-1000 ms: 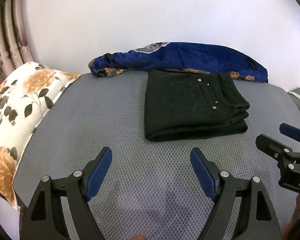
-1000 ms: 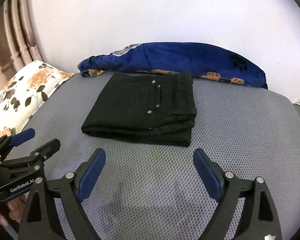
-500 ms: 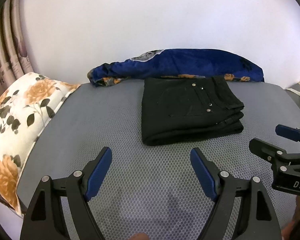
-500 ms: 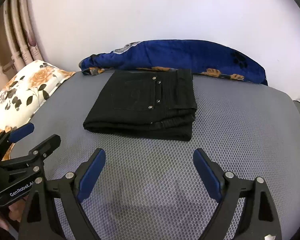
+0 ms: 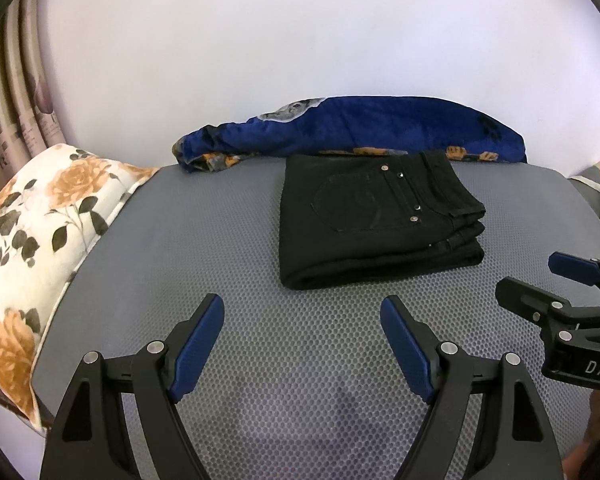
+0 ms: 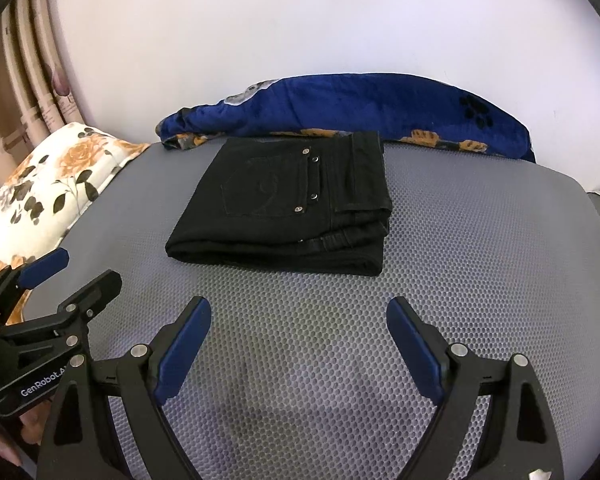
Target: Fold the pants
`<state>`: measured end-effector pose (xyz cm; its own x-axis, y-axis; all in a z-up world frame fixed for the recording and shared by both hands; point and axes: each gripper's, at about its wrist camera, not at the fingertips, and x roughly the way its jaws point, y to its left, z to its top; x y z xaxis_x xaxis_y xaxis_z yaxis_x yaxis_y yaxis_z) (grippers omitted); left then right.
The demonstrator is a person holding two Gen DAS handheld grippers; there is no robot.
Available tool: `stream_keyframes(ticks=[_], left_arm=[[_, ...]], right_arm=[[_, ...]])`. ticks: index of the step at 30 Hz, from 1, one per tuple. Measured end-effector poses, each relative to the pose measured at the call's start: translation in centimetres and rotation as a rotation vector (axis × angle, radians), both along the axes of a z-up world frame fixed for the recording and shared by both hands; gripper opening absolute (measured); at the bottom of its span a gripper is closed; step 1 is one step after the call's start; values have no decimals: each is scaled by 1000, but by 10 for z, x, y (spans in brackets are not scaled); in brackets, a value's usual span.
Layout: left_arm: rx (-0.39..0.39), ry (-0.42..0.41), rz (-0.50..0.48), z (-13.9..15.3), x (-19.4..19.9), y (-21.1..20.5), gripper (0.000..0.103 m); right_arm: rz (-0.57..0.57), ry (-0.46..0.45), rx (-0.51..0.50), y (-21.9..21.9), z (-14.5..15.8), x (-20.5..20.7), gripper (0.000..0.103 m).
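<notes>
Black pants (image 5: 374, 222) (image 6: 288, 206) lie folded into a thick rectangle on the grey mesh mattress (image 5: 228, 248) (image 6: 480, 240), back pocket and rivets facing up. My left gripper (image 5: 302, 310) hovers open over bare mattress in front of the pants, nothing between its blue pads. My right gripper (image 6: 299, 312) is likewise open and empty, just short of the pants' near edge. Each gripper also shows in the other's view: the right gripper (image 5: 528, 280) at the right edge, the left gripper (image 6: 80, 268) at the left edge.
A blue blanket (image 5: 356, 132) (image 6: 360, 110) with orange flowers lies bunched along the white wall behind the pants. A floral pillow (image 5: 36, 232) (image 6: 52, 188) sits at the mattress's left edge, curtains beyond it.
The pants sit a little higher and farther off in both views than a second ago, so both grippers have drawn back slightly. Both stay open and empty.
</notes>
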<state>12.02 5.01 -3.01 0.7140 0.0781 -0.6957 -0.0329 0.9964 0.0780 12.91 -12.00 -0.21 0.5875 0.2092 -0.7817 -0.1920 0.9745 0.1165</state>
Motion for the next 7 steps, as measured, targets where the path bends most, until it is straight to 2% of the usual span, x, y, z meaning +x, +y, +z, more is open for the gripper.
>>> stream_keyframes(ticks=[7], left_arm=[[-14,9,-1,-3,2,1,81]], right_arm=[[-8,7,7,-2,-3,1,88]])
